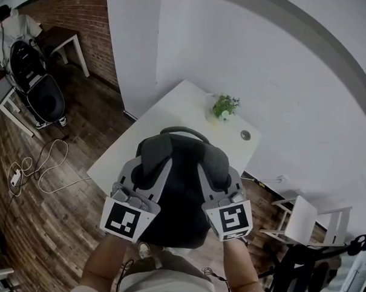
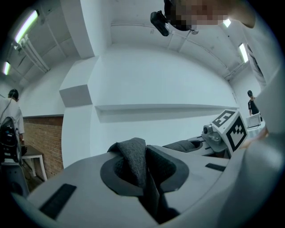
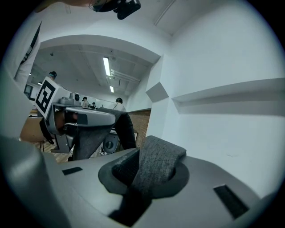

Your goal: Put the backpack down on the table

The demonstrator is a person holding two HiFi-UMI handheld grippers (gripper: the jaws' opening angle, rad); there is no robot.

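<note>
A dark grey backpack (image 1: 179,194) hangs between my two grippers over the near edge of the white table (image 1: 140,138). My left gripper (image 1: 150,168) is shut on its left shoulder strap (image 2: 133,160). My right gripper (image 1: 215,171) is shut on the right shoulder strap (image 3: 156,167). In each gripper view the strap's grey fabric bulges out of the closed jaws. The bag's carry handle (image 1: 185,132) arches at its far side. I cannot tell whether the bag's bottom touches the table.
A small potted plant (image 1: 223,105) and a round disc (image 1: 245,135) sit at the table's far right corner. A white chair (image 1: 304,222) stands at right. Cables (image 1: 42,170) lie on the wood floor at left. A person with a backpack (image 1: 25,64) stands far left.
</note>
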